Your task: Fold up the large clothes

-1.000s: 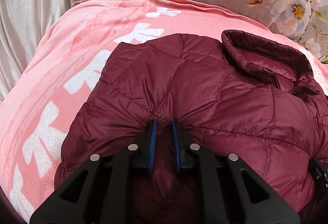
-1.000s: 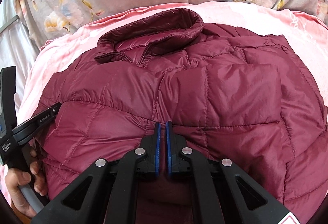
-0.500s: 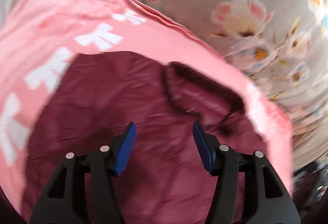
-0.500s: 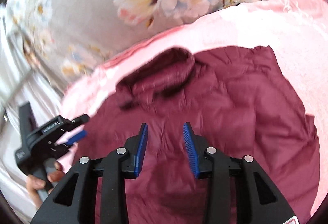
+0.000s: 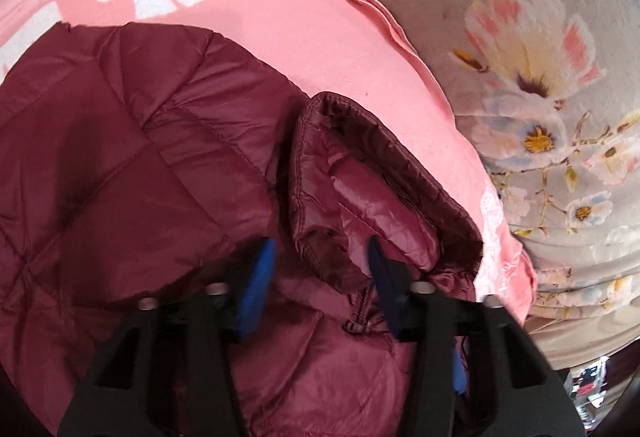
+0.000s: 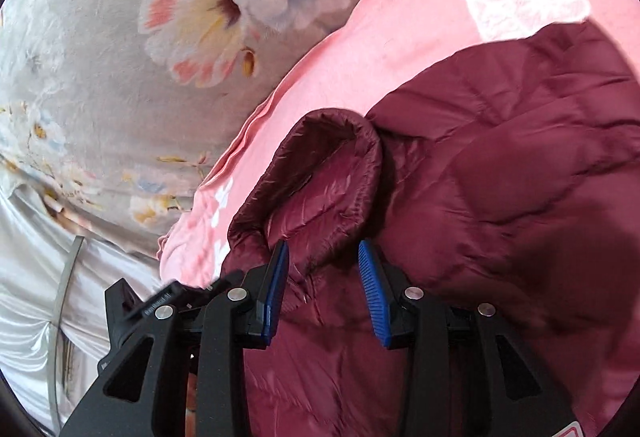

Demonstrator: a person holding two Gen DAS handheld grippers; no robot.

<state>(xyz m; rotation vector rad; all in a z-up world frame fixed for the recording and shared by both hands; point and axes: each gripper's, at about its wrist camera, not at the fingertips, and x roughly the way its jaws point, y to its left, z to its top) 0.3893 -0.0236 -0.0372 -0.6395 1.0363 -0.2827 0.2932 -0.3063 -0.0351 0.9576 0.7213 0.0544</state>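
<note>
- While lying spread on the pink blanket [image 5: 304, 37], maroon quilted jacket [image 5: 132, 173] fills the lower part of both views, collar [image 5: 372, 173] standing up at its far edge.
- Left gripper [image 5: 320, 285] spread wide, gripping nothing, blue pads [image 5: 256, 289] either side of the collar's near end and the zipper pull [image 5: 354, 325] below it.
- Whether those pads touch the fabric: cannot tell, since the near ones are blurred.
- Right gripper [image 6: 324, 285] likewise parted and empty, blue pads [image 6: 370, 289] framing the lower end of the collar [image 6: 320, 181] where it meets the jacket [image 6: 520, 197] front.
- Seen from the right wrist, collar curled open towards the camera, shiny lining showing, jacket body stretching away to the right.
- Seen from the left wrist, jacket body stretching away to the left, quilted seams crossing it in squares.
- Pink blanket [image 6: 340, 69] printed with white shapes, edge running diagonally just beyond the collar in both views.
- Grey floral bedcover [image 5: 520, 77] beyond the blanket edge, large pink and white flowers on it; same bedcover [image 6: 120, 57] on the left of the right-wrist view.
- Black body of the left gripper [image 6: 152, 305] visible low on the left in the right-wrist view, just beside the jacket's edge.
- Pale silky cloth [image 6: 28, 277] and a thin metal rod [image 6: 64, 297] at the far lower left of that view.
</note>
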